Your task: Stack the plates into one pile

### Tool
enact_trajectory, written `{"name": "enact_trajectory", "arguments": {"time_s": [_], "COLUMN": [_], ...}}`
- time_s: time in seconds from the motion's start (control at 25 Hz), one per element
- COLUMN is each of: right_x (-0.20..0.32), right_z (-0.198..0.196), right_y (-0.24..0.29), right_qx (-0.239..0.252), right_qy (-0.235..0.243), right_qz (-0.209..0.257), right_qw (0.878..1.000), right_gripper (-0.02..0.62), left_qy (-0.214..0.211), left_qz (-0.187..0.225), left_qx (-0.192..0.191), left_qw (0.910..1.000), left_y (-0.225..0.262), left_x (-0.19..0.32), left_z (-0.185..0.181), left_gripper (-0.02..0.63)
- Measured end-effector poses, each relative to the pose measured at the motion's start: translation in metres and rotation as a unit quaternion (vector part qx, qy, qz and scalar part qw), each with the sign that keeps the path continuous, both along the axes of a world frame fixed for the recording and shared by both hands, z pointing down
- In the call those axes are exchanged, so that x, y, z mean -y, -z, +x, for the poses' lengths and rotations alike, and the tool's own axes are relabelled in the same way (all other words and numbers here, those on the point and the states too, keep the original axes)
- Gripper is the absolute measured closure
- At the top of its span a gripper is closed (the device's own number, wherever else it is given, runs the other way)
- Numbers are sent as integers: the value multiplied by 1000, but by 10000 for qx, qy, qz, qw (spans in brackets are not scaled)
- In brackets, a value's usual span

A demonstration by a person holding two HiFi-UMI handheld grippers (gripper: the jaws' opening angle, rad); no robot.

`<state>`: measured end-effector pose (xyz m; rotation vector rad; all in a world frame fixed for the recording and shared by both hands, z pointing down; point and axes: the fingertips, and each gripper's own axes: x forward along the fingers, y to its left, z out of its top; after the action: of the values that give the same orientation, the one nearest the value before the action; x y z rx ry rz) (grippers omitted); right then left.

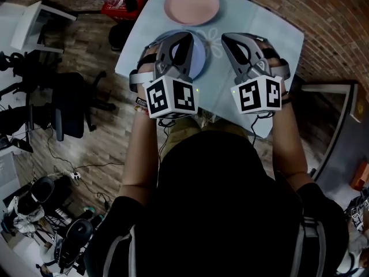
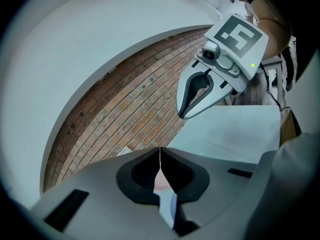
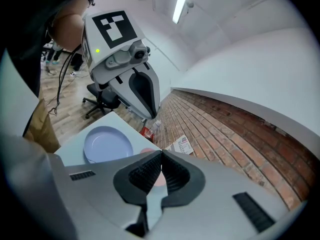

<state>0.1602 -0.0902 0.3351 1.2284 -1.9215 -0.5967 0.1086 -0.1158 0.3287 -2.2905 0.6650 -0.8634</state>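
Brickwork [image 1: 323,16] runs along the far and right side of a pale surface [image 1: 271,33], and a wooden floor [image 1: 98,149] with a dark office chair [image 1: 69,105] lies to its left. On the floor beside the far left corner of the surface sits something red [image 1: 124,4]; what it is I cannot tell.

Two plates lie on the surface, apart from each other and not stacked. The pink plate [image 1: 191,6] is at the far edge. The blue plate [image 1: 199,56] is nearer to the person, and in the head view the left tongs [image 1: 185,35] cover most of it. In the right gripper view the blue plate is seen whole and nothing lies on it.

The person holds both tongs side by side above the near part of the surface, pointing away from the body and a little downward. The left tongs are over the blue plate; whether they touch it I cannot tell. Their jaws are together at the tips, with nothing between them. The right tongs [image 1: 226,37] are over bare surface just to the right of the blue plate. Their ribbed pads [image 3: 150,171] also meet at the tips and carry nothing.
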Motion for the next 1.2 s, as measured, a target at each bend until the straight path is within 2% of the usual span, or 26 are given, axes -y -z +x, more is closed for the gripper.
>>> {"name": "enact_trajectory", "arguments": {"time_s": [0.32,0.6,0.88,1.0,1.08,1.2], "right_x": [11,41,71,89,98,104], "right_z": [3,3,-7,-12,-15,-16], "right_y": [-6,-15,-42,-62,-81,-102], "right_qx": [35,-10,-191,-483,-697,-968], "right_qy": [-33,25,126,269,352,415], "right_qz": [-81,-203,-319,-470,-671,-821], "right_qw": [10000,9998,9992,9974,9947,9911], "right_gripper": [560,560,557,549,484,472], "left_qy": [-39,-23,84,121,127,127], "left_qz": [-52,-241,-334,-369,-390,-398], "left_qx": [37,-13,-28,5,13,37], "left_qw": [10000,9997,9994,9992,9992,9991], "left_y": [-7,-13,-22,-27,-31,-33], "left_x": [14,41,53,64,68,66], "left_z": [3,5,-14,-23,-29,-35], "left_gripper": [581,583,581,583,581,581]}}
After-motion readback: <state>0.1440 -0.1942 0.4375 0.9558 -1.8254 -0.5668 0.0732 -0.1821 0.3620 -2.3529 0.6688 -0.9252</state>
